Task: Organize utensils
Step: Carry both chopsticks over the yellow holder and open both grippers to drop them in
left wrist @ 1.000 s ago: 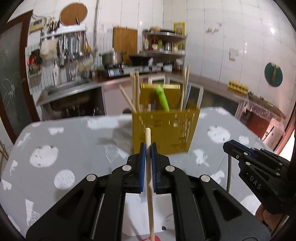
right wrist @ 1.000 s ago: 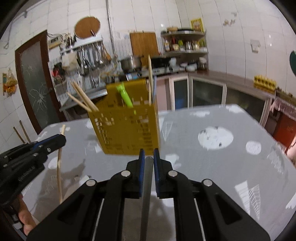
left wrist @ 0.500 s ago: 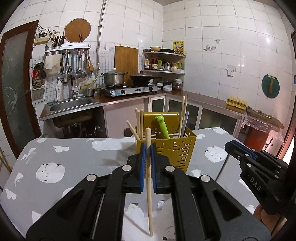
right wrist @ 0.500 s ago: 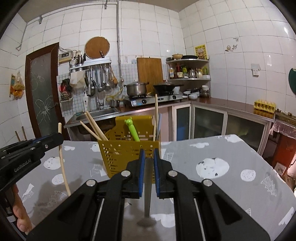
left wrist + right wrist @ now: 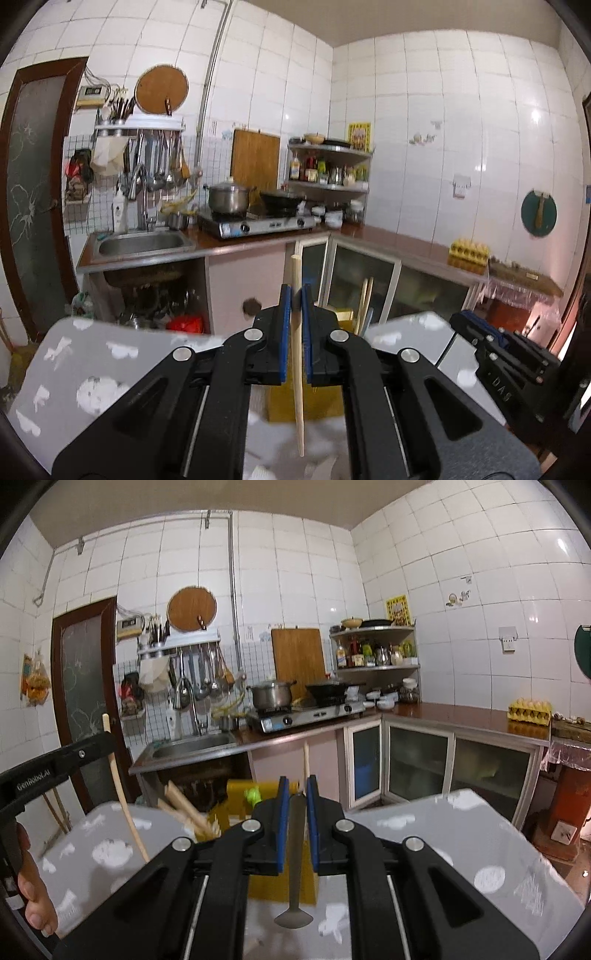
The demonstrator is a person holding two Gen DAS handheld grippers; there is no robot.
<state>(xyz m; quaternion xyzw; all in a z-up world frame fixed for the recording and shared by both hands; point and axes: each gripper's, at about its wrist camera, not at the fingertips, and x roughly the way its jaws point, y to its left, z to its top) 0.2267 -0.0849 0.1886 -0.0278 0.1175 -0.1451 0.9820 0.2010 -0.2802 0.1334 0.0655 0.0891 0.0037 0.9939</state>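
a wooden chopstick (image 5: 297, 354) is clamped upright in the left gripper (image 5: 294, 295), above the table (image 5: 74, 365); a metal spoon (image 5: 295, 867) is pinched handle-up in the right gripper (image 5: 296, 786). the yellow utensil holder (image 5: 236, 801) at the table's far edge is mostly hidden in the left view, while its green utensil (image 5: 252, 796) and leaning chopsticks (image 5: 184, 808) are shown only in the right.

Utensil holder (image 5: 236, 808) stands on the desk (image 5: 461, 834) just ahead of both tools, chopsticks (image 5: 184, 808) leaning out its left side; left tool (image 5: 294, 295) clamps a chopstick (image 5: 297, 354) near upright, right tool (image 5: 295, 786) to its right clamps a spoon (image 5: 294, 864), bowl end down. Behind the desk a counter runs along the wall: sink (image 5: 142, 243) left, stove (image 5: 258, 225) right of it, corner shelf (image 5: 328, 166) further right
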